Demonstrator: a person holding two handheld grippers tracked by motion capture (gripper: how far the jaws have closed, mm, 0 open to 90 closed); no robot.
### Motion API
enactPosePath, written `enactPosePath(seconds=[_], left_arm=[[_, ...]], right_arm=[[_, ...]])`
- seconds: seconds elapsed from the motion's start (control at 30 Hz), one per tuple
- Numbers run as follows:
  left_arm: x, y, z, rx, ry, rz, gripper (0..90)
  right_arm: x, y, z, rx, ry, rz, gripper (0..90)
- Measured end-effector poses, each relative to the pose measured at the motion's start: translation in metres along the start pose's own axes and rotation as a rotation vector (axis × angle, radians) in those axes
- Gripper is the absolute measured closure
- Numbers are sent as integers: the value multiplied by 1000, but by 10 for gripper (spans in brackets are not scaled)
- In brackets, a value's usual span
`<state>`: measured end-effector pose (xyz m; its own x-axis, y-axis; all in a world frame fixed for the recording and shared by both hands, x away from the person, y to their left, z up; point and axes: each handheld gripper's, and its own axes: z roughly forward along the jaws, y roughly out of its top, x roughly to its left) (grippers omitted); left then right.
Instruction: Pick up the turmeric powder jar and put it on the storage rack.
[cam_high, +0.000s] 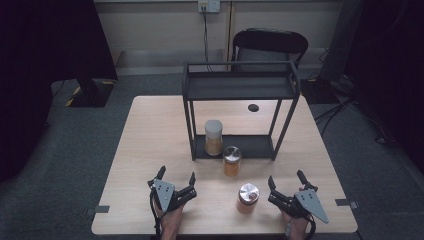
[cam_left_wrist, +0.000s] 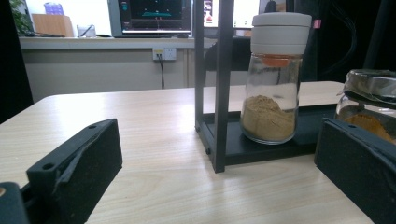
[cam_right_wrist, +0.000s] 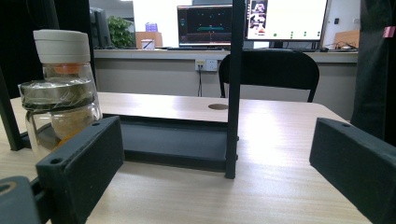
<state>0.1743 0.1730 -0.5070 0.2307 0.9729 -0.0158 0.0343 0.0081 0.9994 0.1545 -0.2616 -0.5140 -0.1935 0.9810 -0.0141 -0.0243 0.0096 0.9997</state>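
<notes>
Pale wood grain runs across the table (cam_high: 150, 130) we work at, with grey carpet around it, a black chair (cam_high: 270, 42) pushed in at the far side and a wall socket (cam_high: 209, 6) behind. On the far half of the table stands a black two-tier metal rack (cam_high: 240, 87).

We hold the left gripper (cam_high: 175, 177) near the front edge, its jaws spread wide with nothing between them. Our right gripper (cam_high: 286, 181) rests further along the same edge, jaws likewise apart and empty.

Between the two grippers, closer to the right one, stands a short glass jar (cam_high: 247, 198) with a shiny silver lid; orange-brown powder shows through its glass. It stands upright on the bare tabletop, touched by neither gripper.

A second silver-lidded jar (cam_high: 232, 161) stands just in front of the rack's lower shelf, also upright, holding orange powder. In the left gripper view it shows at the right edge, partly behind the jaw.

On the lower shelf, towards its left end, stands a taller shaker jar (cam_left_wrist: 275, 77) with a ribbed white cap and an orange insert under it. It is clear glass, about a third full of tan powder heaped unevenly. The upper shelf looks bare from above.
</notes>
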Motion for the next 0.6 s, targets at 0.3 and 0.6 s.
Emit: enactPosePath(seconds=[0.3, 0.6], left_arm=[[-1, 1, 1, 4, 4, 9, 3], [-3, 0, 0, 0, 9, 11, 3]], right_arm=[[-2, 0, -2, -12, -11, 39, 0], [-4, 7, 2, 5, 5, 35, 0]])
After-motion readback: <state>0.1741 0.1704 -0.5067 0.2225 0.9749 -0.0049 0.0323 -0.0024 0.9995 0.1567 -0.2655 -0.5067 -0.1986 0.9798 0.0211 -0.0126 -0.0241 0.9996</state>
